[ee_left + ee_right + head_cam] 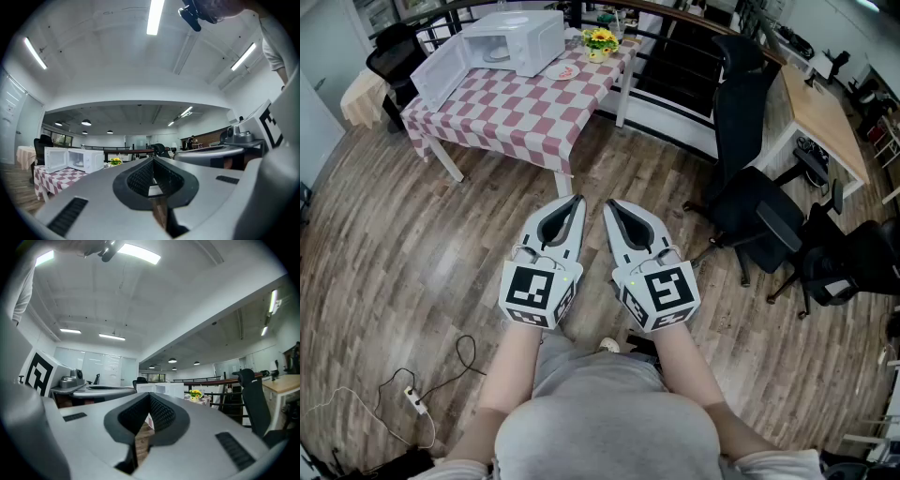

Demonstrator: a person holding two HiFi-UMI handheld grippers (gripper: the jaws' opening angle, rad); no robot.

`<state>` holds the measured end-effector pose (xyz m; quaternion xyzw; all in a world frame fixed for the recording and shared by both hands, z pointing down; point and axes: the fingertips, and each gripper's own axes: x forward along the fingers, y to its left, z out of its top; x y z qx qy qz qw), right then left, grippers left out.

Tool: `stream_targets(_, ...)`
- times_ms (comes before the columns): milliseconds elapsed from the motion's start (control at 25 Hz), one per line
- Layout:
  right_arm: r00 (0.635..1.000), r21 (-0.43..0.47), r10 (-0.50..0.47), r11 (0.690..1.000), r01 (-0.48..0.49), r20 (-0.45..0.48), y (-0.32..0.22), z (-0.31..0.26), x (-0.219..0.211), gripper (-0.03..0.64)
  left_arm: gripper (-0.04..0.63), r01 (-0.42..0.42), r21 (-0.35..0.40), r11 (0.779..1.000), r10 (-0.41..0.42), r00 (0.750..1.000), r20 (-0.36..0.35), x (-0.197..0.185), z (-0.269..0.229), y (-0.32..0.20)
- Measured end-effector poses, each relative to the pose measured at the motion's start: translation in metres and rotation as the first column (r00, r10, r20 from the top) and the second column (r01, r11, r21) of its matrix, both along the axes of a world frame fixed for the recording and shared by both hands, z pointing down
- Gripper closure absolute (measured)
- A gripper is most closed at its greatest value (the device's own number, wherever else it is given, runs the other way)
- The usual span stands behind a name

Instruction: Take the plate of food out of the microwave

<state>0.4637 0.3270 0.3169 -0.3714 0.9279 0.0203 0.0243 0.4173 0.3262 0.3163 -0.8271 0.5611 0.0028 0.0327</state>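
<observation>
A white microwave point(523, 37) stands at the far end of a red-and-white checked table point(516, 112), its door point(441, 70) swung open to the left. Something pale and round point(499, 54) lies in its cavity, too small to make out. My left gripper point(577, 201) and right gripper point(611, 204) are held side by side over the wooden floor, well short of the table. Both are shut and empty. The left gripper view looks past its closed tips point(153, 158) to the microwave point(86, 159). In the right gripper view the microwave point(164, 389) shows small beyond the tips point(150, 394).
A small plate with something reddish point(563, 71) and a pot of yellow flowers point(600, 39) sit on the table right of the microwave. Black office chairs point(750, 187) and a wooden desk point(825, 117) stand to the right. A cable and power strip point(417, 401) lie on the floor at lower left.
</observation>
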Motion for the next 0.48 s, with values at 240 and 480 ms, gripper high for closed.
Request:
stream_targets(240,0.999,0.029,-0.001,1.000,0.002,-0.037,0.000,0.000,-0.010,0.594,0.594,-0.005,0.027,1.000,0.005,1.000,0.005,-0.006,-0.003,-0.001)
stream_targets(480,0.999,0.025,0.017,1.000,-0.016,-0.036,-0.007,0.000,-0.021,0.594,0.594,-0.012,0.024,1.000,0.012,1.000,0.003,-0.019,-0.002,-0.006)
